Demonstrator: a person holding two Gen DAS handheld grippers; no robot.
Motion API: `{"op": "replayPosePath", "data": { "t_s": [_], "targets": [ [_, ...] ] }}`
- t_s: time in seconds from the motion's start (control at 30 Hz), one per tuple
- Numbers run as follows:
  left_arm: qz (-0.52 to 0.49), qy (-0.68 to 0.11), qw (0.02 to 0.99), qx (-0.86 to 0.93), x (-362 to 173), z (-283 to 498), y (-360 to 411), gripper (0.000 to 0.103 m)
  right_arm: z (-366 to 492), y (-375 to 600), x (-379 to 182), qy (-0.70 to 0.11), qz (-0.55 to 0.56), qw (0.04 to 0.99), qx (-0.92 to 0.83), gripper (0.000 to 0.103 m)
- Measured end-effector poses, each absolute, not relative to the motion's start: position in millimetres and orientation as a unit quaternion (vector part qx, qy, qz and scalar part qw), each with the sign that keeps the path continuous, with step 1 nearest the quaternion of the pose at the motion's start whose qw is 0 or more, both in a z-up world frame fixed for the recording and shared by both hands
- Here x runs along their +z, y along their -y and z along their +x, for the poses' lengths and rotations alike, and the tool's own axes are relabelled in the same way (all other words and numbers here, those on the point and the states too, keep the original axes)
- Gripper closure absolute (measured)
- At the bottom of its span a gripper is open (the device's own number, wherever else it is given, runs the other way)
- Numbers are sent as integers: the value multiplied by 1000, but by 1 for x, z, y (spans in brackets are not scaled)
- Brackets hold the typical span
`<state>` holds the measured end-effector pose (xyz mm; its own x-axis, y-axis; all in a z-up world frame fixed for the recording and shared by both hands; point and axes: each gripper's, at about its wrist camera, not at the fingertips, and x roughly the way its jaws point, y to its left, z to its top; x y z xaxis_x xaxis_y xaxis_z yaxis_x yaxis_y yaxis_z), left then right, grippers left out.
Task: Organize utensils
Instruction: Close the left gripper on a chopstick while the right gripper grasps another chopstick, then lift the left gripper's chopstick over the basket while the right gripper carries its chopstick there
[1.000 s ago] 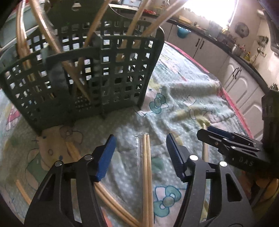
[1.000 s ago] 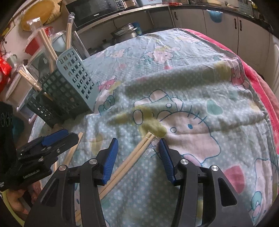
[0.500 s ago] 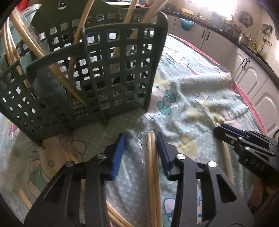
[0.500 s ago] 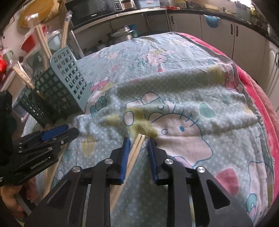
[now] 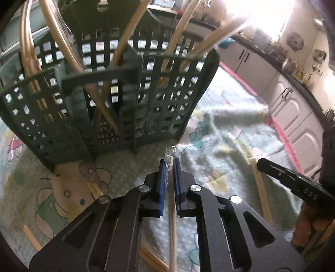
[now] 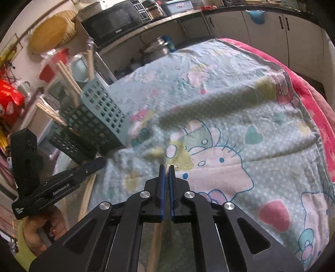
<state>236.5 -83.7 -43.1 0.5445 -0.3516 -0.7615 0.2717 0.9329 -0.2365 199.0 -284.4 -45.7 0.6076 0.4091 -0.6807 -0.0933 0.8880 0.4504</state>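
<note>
You're working in a kitchen: white cabinets [image 5: 293,104] line the far wall, a black microwave [image 6: 117,23] sits on the counter [image 6: 167,18], glare floods the window [image 5: 270,12].

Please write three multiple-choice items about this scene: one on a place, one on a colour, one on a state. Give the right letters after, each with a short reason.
1. Where is the green basket in the left wrist view?
A. behind the left gripper, on the cloth
B. on the kitchen counter
C. under the gripper

2. What colour are the pads of the right gripper?
A. red
B. blue
C. white

3. What is the state of the left gripper?
A. wide open
B. shut on nothing
C. shut on wrapped chopsticks

Answers: 1 A, the basket stands on the patterned cloth beyond the fingertips. 2 B, both pads show blue. 3 C, the pads press a wrapped pair between them.
</note>
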Motion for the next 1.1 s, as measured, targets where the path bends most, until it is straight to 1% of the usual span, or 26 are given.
{"op": "replayPosePath", "data": {
  "t_s": [0.1,0.43,0.87,1.1],
  "targets": [
    [-50,-428,883,-186,-30,230,81,99,196,284,-39,-411,185,881,145,101],
    [-58,-398,894,-199,-5,217,72,99,190,287,-27,-398,175,889,143,102],
    [-69,-373,903,-202,15,203,54,99,193,316,-21,-383,206,891,127,102],
    [-71,-355,910,-204,32,199,49,99,188,317,-1,-355,210,898,154,102]
  ]
}}
